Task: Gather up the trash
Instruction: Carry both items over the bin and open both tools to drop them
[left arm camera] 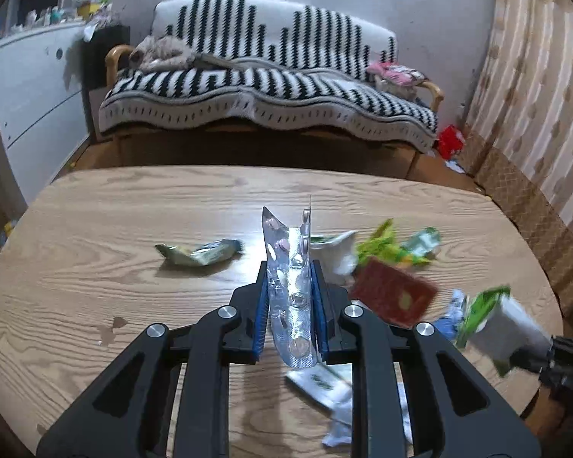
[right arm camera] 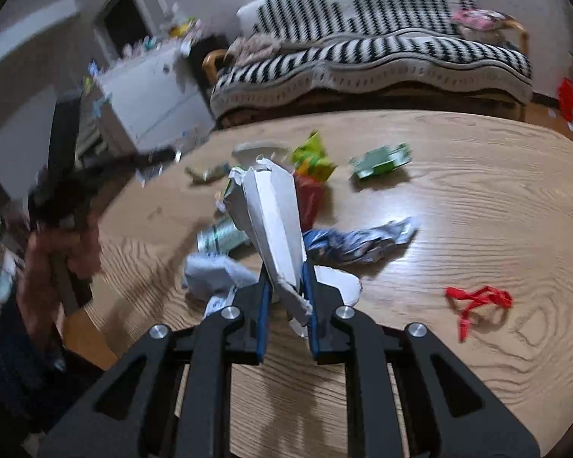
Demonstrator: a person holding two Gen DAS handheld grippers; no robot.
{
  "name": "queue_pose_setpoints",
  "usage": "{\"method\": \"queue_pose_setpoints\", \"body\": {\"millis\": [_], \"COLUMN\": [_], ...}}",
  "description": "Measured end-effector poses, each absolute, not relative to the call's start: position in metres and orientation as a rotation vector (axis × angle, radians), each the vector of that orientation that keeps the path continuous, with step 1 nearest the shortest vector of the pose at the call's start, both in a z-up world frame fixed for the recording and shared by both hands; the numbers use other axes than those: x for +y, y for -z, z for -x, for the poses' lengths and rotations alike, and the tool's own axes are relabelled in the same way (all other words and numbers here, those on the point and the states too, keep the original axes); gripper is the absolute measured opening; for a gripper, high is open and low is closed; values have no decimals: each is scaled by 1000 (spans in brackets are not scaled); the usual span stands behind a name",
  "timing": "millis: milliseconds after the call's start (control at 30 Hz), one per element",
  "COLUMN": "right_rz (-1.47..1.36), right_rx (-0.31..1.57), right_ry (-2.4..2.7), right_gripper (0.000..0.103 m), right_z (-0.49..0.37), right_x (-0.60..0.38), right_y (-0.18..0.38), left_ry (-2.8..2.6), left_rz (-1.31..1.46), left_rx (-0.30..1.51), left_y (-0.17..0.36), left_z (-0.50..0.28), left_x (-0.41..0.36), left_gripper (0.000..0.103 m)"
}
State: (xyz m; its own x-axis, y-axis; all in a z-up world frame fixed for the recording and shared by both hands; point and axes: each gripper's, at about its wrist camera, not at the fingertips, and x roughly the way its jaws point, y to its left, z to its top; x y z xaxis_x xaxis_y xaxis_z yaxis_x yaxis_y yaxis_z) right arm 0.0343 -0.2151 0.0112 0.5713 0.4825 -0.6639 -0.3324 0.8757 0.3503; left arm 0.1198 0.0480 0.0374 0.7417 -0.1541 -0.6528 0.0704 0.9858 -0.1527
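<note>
Left tongs: Clearly I had my left tongs (left arm camera: 289, 267) clamped on a blister pack (left arm camera: 290, 286), edge-on between the pads so the thin silver foil stood upright, clear of the bench (left arm camera: 95, 229).
Right tongs: my right tongs (right arm camera: 286, 286) pinched a torn white carton (right arm camera: 271, 221), stiff, creased, ragged-edged.
Remaining trash: crinkled wrappers (right arm camera: 382, 160) and a red ribbon (right arm camera: 477, 299) lay scattered on the grained wood.

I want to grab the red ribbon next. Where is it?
In the right wrist view, the red ribbon lies alone on the wooden table, right of the right gripper.
</note>
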Motion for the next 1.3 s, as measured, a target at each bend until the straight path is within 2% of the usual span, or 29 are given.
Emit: {"method": "queue_pose_setpoints", "body": {"millis": [167,333,800,1100,1300], "right_rz": [-251,-274,-480,-628,-683], "right_rx": [790,762,699,775,852], "right_ry": [-332,-165,408,638,681], "right_gripper": [16,16,16,16,16], "right_z": [-19,9,167,247,256], "right_x": [-274,-344,-569,-653,-669], "right_y": [-24,-23,14,68,89], "left_ry": [222,375,853,1114,1156], "left_rz": [85,-7,-196,-292,-389], "left_rx": [716,746,733,808,912], "left_y": [-41,-31,-17,32,86], "left_z": [-105,-92,7,72,85], "left_x": [-9,-105,-369,-492,-556], "left_gripper": [20,20,20,20,20]}}
